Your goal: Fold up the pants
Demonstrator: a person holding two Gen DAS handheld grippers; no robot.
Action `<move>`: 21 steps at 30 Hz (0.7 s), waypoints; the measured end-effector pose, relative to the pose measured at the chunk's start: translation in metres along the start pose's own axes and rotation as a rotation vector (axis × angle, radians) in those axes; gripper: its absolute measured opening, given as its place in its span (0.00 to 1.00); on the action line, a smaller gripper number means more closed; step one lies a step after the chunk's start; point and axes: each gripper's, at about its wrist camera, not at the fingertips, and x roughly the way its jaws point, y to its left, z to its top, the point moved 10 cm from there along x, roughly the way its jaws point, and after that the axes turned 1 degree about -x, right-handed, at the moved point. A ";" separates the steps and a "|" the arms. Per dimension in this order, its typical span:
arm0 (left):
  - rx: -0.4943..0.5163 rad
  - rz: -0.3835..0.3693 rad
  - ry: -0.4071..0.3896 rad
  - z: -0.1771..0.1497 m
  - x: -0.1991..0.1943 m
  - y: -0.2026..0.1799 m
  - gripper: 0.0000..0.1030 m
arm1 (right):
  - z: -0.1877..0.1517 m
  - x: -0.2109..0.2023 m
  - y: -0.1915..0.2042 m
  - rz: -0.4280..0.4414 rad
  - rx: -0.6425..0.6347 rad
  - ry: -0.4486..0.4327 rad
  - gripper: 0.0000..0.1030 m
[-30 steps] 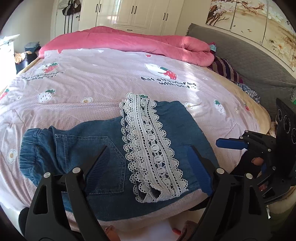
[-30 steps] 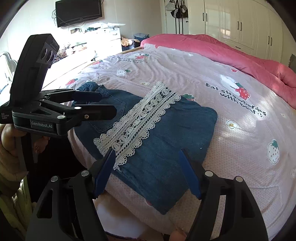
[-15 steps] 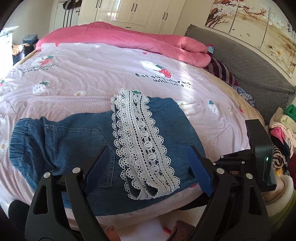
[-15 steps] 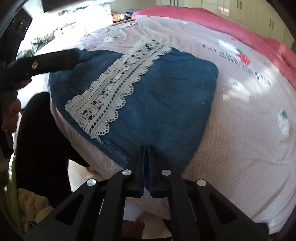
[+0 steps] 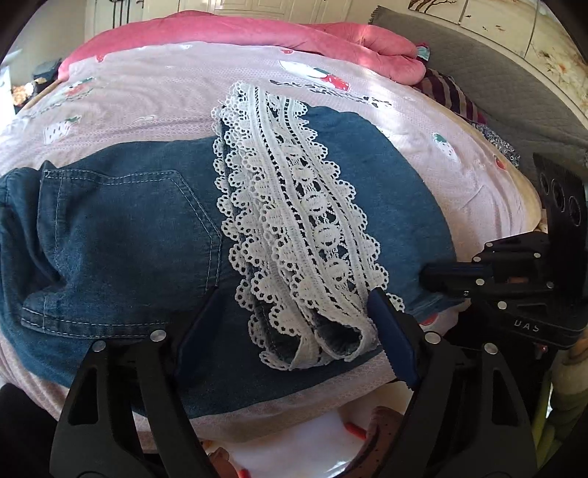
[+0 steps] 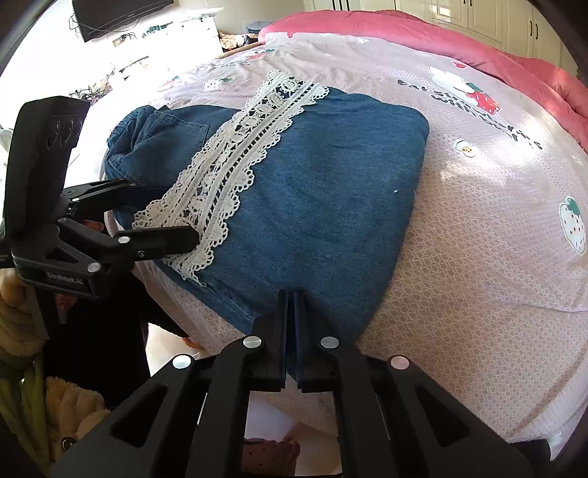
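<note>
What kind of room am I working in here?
A home bedroom, most likely: the pants lie on a bed with a strawberry-print cover, a pink quilt bunched behind, and white wardrobe doors beyond.

We count one pair of denim pants (image 5: 121, 235) with one band of white lace trim (image 5: 294, 220) and one back pocket (image 5: 128, 239). We see two grippers: the left gripper (image 5: 294, 331) and the right gripper (image 6: 292, 331). There is one pink quilt (image 5: 235, 33), one strawberry-print bedsheet (image 6: 496, 220) and one wall television (image 6: 117, 14).
</note>
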 end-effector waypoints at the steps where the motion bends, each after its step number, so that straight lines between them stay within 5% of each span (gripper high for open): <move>1: -0.003 -0.003 0.000 0.001 -0.001 0.000 0.72 | 0.001 0.000 0.000 -0.003 -0.002 0.000 0.01; 7: -0.016 -0.001 -0.053 0.011 -0.025 0.003 0.72 | 0.010 -0.016 0.006 0.023 0.022 -0.037 0.08; 12: -0.033 0.044 -0.121 0.023 -0.056 0.013 0.73 | 0.028 -0.040 0.016 0.055 0.034 -0.112 0.30; 21: -0.112 0.104 -0.168 0.024 -0.087 0.044 0.86 | 0.059 -0.063 0.029 0.075 0.045 -0.180 0.53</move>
